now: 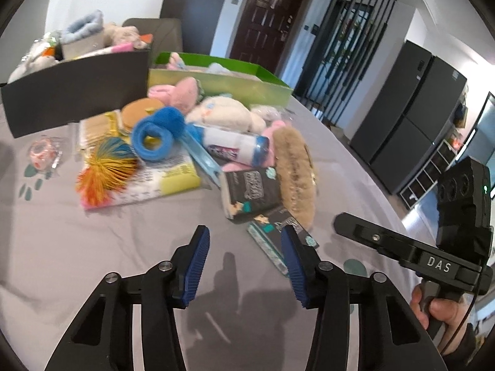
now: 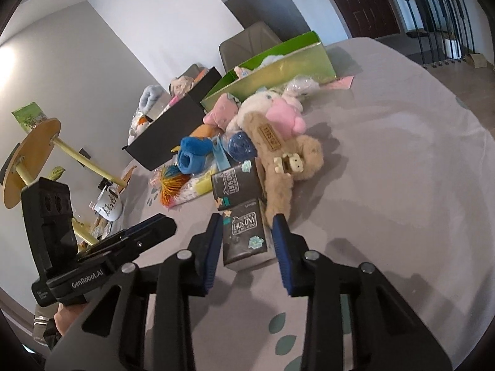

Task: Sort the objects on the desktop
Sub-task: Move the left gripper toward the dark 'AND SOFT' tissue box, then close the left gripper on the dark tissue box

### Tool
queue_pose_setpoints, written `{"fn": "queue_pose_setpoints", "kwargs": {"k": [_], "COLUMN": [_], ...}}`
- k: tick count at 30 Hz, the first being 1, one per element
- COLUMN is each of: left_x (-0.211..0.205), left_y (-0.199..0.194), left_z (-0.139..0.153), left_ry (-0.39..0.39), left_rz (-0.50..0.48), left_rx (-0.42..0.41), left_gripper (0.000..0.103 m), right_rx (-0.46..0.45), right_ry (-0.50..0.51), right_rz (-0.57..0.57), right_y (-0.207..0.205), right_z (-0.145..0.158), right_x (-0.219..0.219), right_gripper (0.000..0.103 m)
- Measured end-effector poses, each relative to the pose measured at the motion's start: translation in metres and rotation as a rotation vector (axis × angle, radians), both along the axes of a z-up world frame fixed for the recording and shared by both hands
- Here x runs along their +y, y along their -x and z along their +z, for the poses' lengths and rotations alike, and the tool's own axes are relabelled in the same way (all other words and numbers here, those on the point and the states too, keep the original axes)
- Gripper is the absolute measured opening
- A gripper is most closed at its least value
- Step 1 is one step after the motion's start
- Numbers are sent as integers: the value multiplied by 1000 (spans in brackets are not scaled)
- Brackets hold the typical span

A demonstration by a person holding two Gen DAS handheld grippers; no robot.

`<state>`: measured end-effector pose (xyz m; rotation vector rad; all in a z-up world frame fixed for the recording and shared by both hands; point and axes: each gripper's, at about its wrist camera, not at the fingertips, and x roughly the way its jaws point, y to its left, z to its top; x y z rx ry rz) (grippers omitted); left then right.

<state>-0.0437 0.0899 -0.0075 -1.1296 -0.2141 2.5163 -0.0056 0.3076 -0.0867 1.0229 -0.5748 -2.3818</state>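
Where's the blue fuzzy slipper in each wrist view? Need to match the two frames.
Left wrist: blue fuzzy slipper sits left of centre in the upper half, on top of the pile, opening toward the camera.
Right wrist: blue fuzzy slipper sits left of centre, mid-height, at the pile's left edge just right of the black box.
Shared landmark: green box behind the pile in both.

We find bare tablecloth [image 1: 92, 247] near us; the toy pile [image 1: 191, 142] and boxes [image 1: 77, 92] block the far side.
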Motion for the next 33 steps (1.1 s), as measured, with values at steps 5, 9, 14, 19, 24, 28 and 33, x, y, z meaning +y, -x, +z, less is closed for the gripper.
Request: {"fn": "queue_pose_setpoints", "kwargs": {"k": [5, 9, 14, 19, 24, 28, 33], "left_x": [9, 15, 22, 27, 30, 31, 32], "left_y": [3, 3, 4, 5, 5, 6, 7], "left_z": [-12, -18, -22, -27, -28, -28, -26], "left_ry": [-13, -14, -14, -16, -30, -31, -33], "left_rz": [-29, -46, -64, -87, -96, -95, -94], "left_rx": [-46, -67, -83, -102, -98, -92, -92], "left_gripper": [41, 37, 36, 24, 22, 22, 22], "right_rx": [-36, -69, -96, -109, -116, -122, -119], "right_ry": [11, 8, 10, 13, -2, -2, -9], "right_rz": [36, 56, 62, 67, 74, 74, 73], "right_y": [8, 15, 20, 22, 25, 27, 27], "right_z": [-9, -15, -21, -25, -29, -32, -31], "right_x": [-6, -9, -11, -11, -14, -14, -14], "right_gripper": [31, 31, 31, 30, 25, 25, 24]}}
